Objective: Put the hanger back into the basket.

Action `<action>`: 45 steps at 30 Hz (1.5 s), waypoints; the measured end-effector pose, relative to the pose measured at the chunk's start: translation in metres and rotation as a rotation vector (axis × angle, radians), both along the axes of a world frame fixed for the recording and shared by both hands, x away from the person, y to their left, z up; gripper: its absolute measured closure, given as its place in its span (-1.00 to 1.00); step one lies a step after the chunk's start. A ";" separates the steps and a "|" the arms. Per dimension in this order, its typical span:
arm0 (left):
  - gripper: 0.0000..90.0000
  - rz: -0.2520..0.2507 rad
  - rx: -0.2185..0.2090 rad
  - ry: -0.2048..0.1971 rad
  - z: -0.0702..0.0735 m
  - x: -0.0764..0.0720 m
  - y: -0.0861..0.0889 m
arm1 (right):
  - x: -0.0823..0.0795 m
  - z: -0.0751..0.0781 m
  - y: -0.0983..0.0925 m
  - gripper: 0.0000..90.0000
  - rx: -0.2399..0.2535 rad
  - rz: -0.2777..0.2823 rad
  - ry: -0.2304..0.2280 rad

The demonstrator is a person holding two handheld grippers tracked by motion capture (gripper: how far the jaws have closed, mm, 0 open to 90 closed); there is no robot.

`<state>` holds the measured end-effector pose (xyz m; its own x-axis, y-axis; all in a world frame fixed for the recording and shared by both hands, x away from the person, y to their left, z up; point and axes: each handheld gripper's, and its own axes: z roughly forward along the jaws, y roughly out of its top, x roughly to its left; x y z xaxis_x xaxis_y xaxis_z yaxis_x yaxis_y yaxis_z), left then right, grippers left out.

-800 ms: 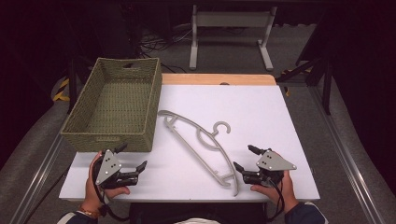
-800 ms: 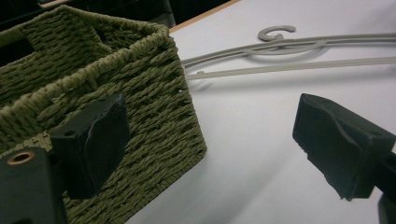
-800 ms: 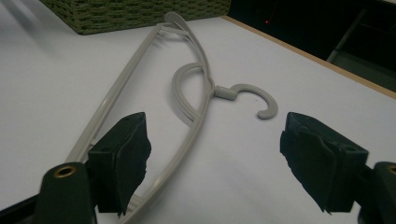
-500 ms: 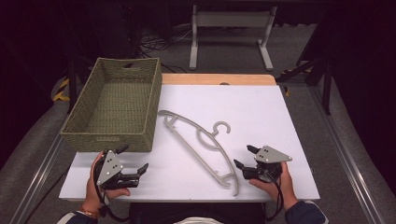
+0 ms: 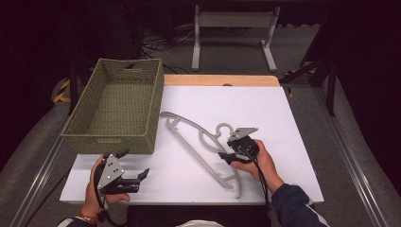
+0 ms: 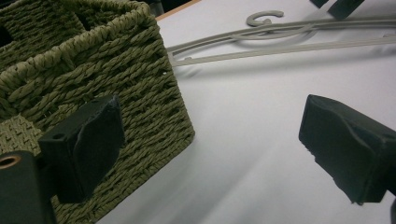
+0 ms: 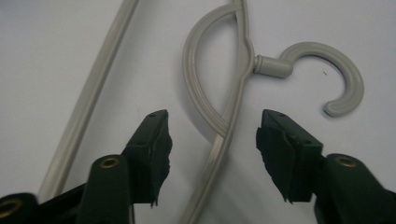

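A grey plastic hanger (image 5: 196, 153) lies flat and slantwise on the white table top (image 5: 279, 118), its hook (image 5: 223, 125) pointing to the far side. My right gripper (image 5: 226, 150) is over it just below the hook. In the right gripper view the right gripper (image 7: 212, 144) is open, its jaws astride the hanger's arm (image 7: 236, 88) with clear gaps on both sides. My left gripper (image 5: 135, 163) is held low at the front left, open with nothing between its jaws, and the same left gripper (image 6: 215, 149) faces the basket's near corner.
A green woven basket (image 5: 108, 144) with nothing inside stands at the table's left; its corner (image 6: 140, 79) is close to the left jaw. A wooden strip (image 5: 222, 80) edges the far side. A metal stand (image 5: 231, 21) is on the floor behind.
My right gripper has moved from the table's front right, up and leftward onto the hanger below its hook. The left gripper has stayed where it was.
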<state>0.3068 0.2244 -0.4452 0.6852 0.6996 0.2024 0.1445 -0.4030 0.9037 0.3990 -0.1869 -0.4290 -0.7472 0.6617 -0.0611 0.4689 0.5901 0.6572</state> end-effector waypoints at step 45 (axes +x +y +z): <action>-0.79 -0.034 0.052 0.018 -0.002 -0.001 -0.008 | 0.037 -0.004 -0.004 0.82 -0.169 -0.135 0.069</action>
<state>0.3058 0.2163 -0.4476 0.7119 0.6650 0.2256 0.1460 -0.4544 0.8788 0.4358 -0.1911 -0.4332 -0.6591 0.7405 -0.1314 0.5913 0.6182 0.5179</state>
